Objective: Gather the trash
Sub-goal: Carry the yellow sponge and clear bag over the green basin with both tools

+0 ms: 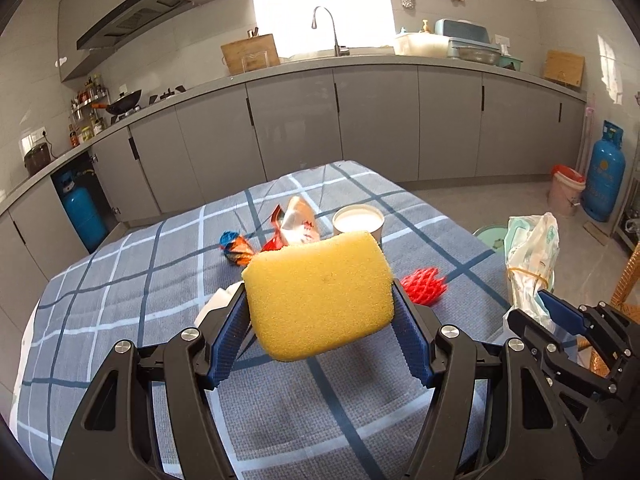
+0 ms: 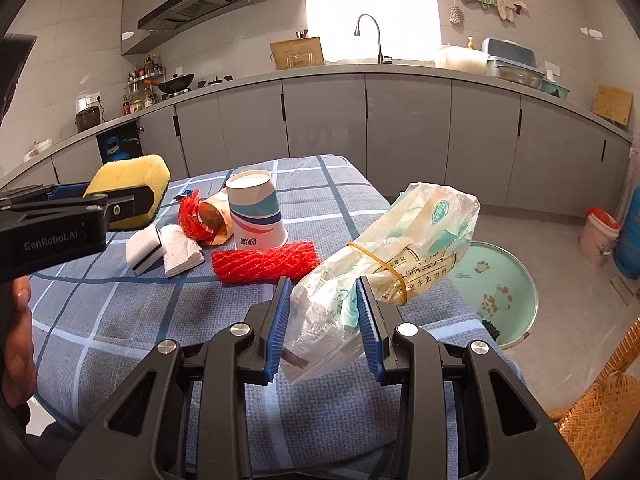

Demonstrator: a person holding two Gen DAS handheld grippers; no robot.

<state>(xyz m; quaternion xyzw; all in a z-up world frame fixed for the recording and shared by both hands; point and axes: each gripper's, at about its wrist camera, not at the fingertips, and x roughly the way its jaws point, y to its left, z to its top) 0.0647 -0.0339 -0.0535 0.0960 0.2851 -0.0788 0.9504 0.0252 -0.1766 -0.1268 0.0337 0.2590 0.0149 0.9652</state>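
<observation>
My left gripper (image 1: 320, 312) is shut on a yellow sponge (image 1: 318, 294) and holds it above the checked tablecloth (image 1: 140, 264); it also shows in the right wrist view (image 2: 132, 190). My right gripper (image 2: 322, 300) is shut on a clear plastic bag (image 2: 384, 260) stuffed with tissue packaging and bound by a rubber band, held above the table's right edge. On the table lie a paper cup (image 2: 256, 210), a red foam net (image 2: 264, 260), crumpled snack wrappers (image 1: 294, 222), a white eraser sponge (image 2: 146, 250) and a tissue (image 2: 180, 252).
A green basin (image 2: 500, 292) stands on the floor right of the table. A wicker chair (image 2: 600, 420) is at the lower right. A pink bucket (image 2: 598, 236) and blue gas cylinder (image 1: 602, 172) stand by the far wall. Grey kitchen cabinets (image 1: 360, 120) run behind.
</observation>
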